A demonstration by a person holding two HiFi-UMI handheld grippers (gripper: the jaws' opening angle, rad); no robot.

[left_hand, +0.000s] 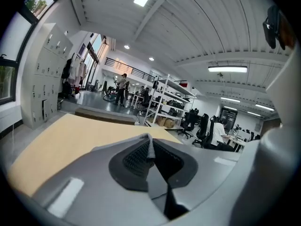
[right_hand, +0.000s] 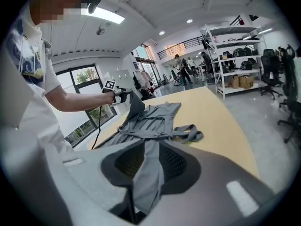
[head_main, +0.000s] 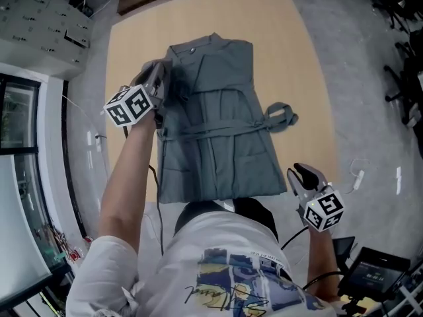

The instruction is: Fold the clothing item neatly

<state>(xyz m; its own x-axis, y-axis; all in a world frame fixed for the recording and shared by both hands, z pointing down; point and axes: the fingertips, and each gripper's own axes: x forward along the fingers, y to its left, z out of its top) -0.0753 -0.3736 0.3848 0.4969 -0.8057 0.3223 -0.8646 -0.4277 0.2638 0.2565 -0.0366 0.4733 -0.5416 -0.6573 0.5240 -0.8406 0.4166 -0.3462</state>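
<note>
In the head view, the grey garment (head_main: 218, 131) lay spread flat on the tan table (head_main: 304, 65), collar at the far end. The left gripper (head_main: 157, 79) was at its upper left edge, lifting a flap of cloth. The right gripper (head_main: 299, 174) was at the hem's right corner.

In the left gripper view, the jaws were pressed together on a thin sliver of the garment.

In the right gripper view, the jaws were slightly apart, pinching a band of the garment. The cloth stretched away across the table to the raised flap.
</note>
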